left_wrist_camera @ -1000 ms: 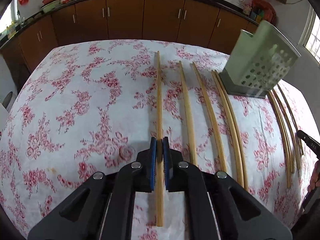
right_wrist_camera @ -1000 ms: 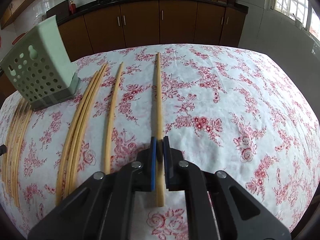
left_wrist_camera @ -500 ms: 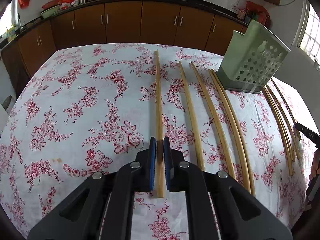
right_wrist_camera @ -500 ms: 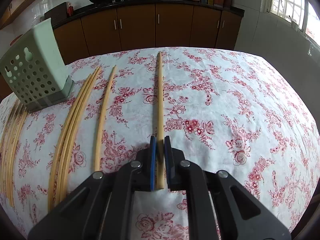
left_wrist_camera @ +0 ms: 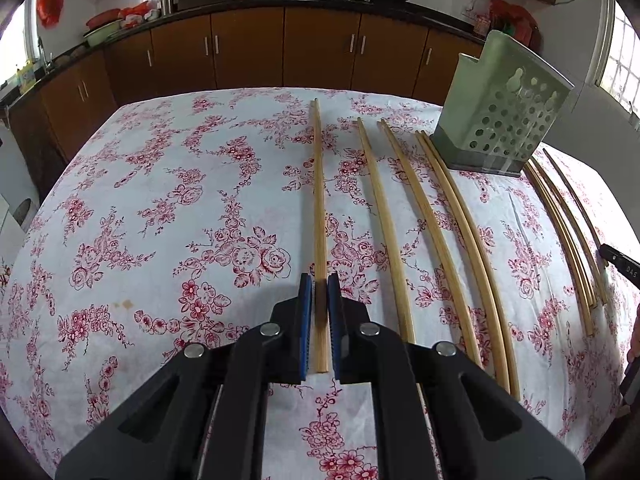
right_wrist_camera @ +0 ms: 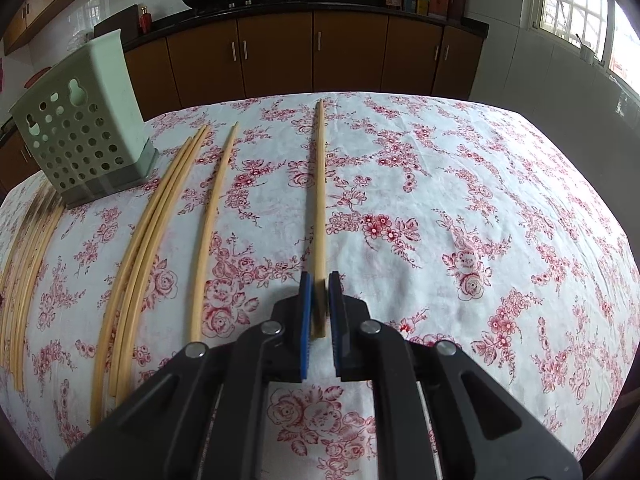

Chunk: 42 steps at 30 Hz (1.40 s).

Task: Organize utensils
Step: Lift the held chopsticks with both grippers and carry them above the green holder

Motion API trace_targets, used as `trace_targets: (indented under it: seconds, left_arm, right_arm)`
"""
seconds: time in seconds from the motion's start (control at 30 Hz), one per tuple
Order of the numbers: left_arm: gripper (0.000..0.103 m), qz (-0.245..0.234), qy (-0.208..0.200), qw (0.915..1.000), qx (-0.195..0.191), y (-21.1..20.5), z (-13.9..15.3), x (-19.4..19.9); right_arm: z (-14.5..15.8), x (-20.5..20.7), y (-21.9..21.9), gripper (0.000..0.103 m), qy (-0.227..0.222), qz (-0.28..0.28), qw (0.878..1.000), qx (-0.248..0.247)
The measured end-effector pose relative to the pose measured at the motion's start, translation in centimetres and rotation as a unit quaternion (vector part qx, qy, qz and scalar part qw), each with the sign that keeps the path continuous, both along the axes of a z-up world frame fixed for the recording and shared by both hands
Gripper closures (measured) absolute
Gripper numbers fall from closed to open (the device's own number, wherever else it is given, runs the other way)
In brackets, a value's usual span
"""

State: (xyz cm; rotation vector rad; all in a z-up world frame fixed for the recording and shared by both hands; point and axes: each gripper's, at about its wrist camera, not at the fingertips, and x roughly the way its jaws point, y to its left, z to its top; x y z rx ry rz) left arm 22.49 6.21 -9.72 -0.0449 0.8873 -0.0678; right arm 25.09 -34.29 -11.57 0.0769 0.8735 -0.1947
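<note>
Left gripper (left_wrist_camera: 320,286) clenched on a chopstick (left_wrist_camera: 319,200), blue pads (left_wrist_camera: 306,320) pressing both sides near its close end, far end reaching toward the cabinets (left_wrist_camera: 248,54). Right gripper (right_wrist_camera: 319,286) likewise clamped on another chopstick (right_wrist_camera: 319,184), grasped close to its near end, shaft running straight away over the floral cloth (right_wrist_camera: 460,208).

Landmark: green holder (left_wrist_camera: 500,108), perforated, upright on the cloth toward the far side. Seen from the left wrist: left-held chopstick well left of the holder; between the two, four loose chopsticks (left_wrist_camera: 424,232) flat on the cloth, the two nearest the holder lying together as a touching pair, their far tips just beside its base. Right of the holder, a bundle of thinner sticks (left_wrist_camera: 568,232) lying close together; beyond them, at the frame edge, a black bit of the other tool, mostly cut off.

Seen from the right wrist: holder (right_wrist_camera: 84,128) at far left; right-held chopstick well right of it; a tight group (right_wrist_camera: 140,240) plus a single stick (right_wrist_camera: 210,220) in between; more sticks left of the holder, partly blurred.
</note>
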Motion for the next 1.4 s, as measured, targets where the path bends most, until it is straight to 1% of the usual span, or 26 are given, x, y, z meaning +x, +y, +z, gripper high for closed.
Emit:
trace_targets:
  seconds: [0.23,0.37,0.4,0.47,0.6,0.7,0.73,0.93,1.07,1.17,1.4]
  left_arm:
    - [0.094,0.003,0.001,1.0000,0.009,-0.2,0.2,-1.2]
    - [0.096,-0.002,0.001,0.9998,0.019,-0.3,0.3,-1.6]
    - [0.096,-0.005,0.004,0.9997,0.025,-0.4,0.3,-1.8]
    - [0.096,-0.005,0.007,0.9997,0.023,-0.2,0.6,-2.0]
    - [0.096,-0.002,-0.028,0.9996,0.010,0.3,3.1,-2.8]
    - [0.096,0.004,-0.066,0.9978,-0.002,0.8,5.9,-3.4]
    - [0.096,0.006,-0.083,0.9965,-0.007,1.1,7.0,-3.6]
    - [0.096,0.023,-0.153,0.9876,-0.028,2.0,12.2,-3.8]
    - [0.096,0.040,-0.184,0.9812,-0.043,2.6,15.0,-3.2]
    - [0.096,0.046,-0.198,0.9781,-0.046,2.8,16.5,-2.5]
    - [0.096,0.058,-0.209,0.9753,-0.041,3.2,18.1,-1.1]
  right_arm:
    - [0.0,-0.6,0.2,0.094,0.002,0.003,1.000,-0.005]
    - [0.3,-1.1,0.2,0.095,0.002,0.008,1.000,-0.005]
    - [0.7,-1.5,0.1,0.095,-0.004,0.008,1.000,-0.002]
    - [1.8,-2.5,0.0,0.095,-0.024,0.008,1.000,-0.006]
    - [5.2,-4.2,-0.4,0.095,-0.078,0.008,0.997,-0.015]
    - [7.9,-5.1,-0.8,0.095,-0.116,0.004,0.993,-0.015]
    - [8.8,-5.4,-1.0,0.095,-0.129,0.003,0.992,-0.015]
    - [13.1,-6.4,-1.7,0.095,-0.195,0.000,0.981,-0.005]
    - [14.8,-6.4,-2.2,0.095,-0.219,-0.002,0.976,0.009]
    - [15.8,-6.4,-2.5,0.095,-0.231,-0.004,0.973,0.014]
    - [17.3,-5.6,-2.9,0.095,-0.243,-0.009,0.970,0.012]
